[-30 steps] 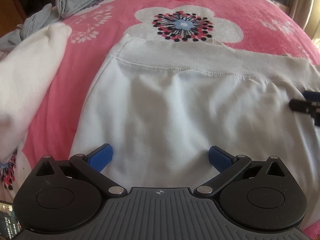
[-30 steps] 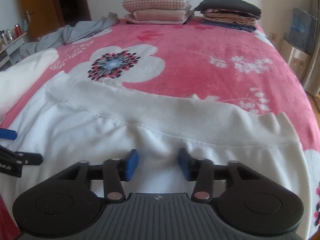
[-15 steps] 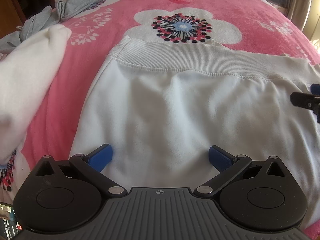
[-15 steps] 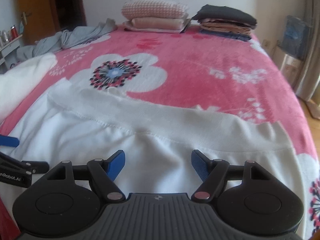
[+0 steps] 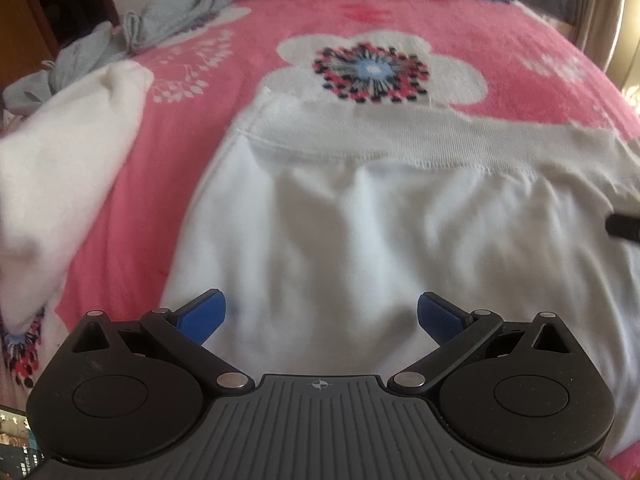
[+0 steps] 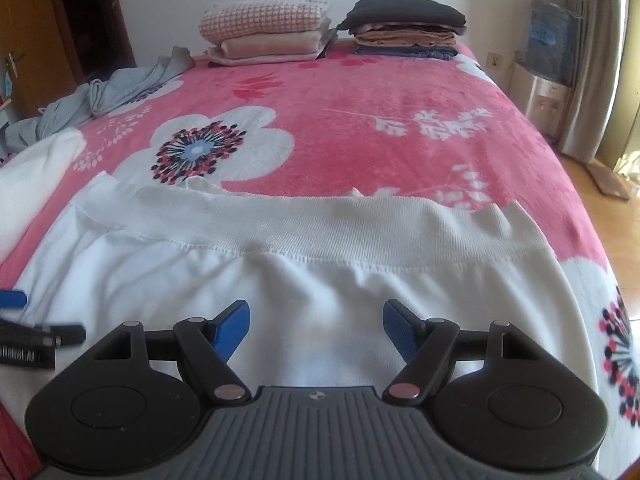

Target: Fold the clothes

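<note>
Left wrist view: the left tongs (image 5: 320,314) are seen spread wide over the white garment (image 5: 380,240), which is laid flat on the pink bed (image 5: 400,16) with its ribbed band across the far edge; nothing is pinched. A second white piece (image 5: 60,184) is heaped to the left, possibly a sleeve.

Right wrist view: the right tongs (image 6: 316,322), just opened wider, are held spread over the same garment's body, nothing gripped. The band's long axis runs crosswise ahead of both tongs.

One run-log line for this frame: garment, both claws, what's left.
garment: white garment flat on pink blanket | left claw: open, empty | right claw: open, just widened, nothing gripped | fold: not yet done
</note>
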